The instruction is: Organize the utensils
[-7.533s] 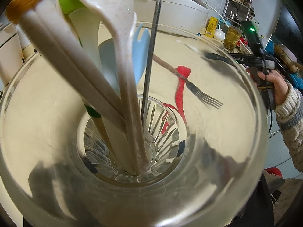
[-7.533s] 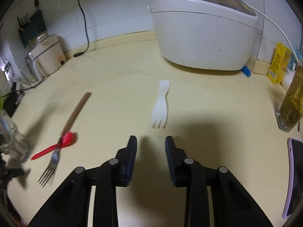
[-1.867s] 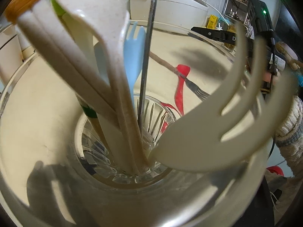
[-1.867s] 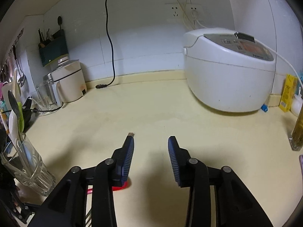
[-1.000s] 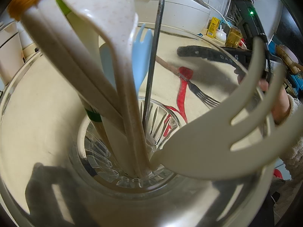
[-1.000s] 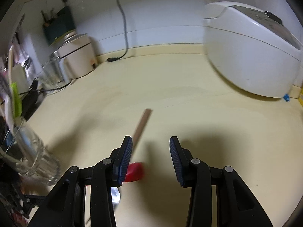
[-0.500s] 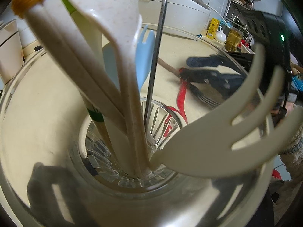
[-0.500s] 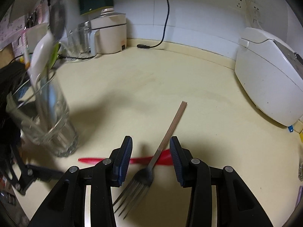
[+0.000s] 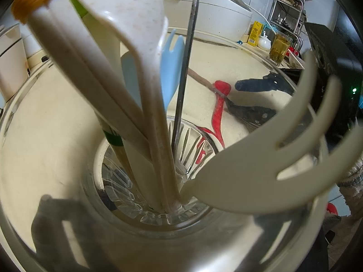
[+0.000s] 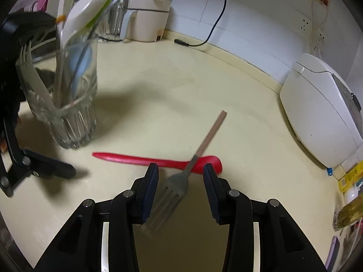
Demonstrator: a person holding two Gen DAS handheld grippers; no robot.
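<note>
Right claw [image 10: 180, 182] is all black plastic: two chunky arms with silver screw heads at the pivots and ribbed dark-blue pads [image 10: 151, 189] inside. Behind it there's a green LED [image 9: 353, 90] and a knit sleeve [image 9: 350, 182], cream and grey.

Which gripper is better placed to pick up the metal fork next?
Right. The right gripper hangs over the metal fork, fingers open either side of it, while the left gripper steadies the glass.

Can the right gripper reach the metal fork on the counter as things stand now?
Probably yes: the right gripper is open with the metal fork head between its fingers, nothing above it. The fork's neck lies across the red spoon.
</note>
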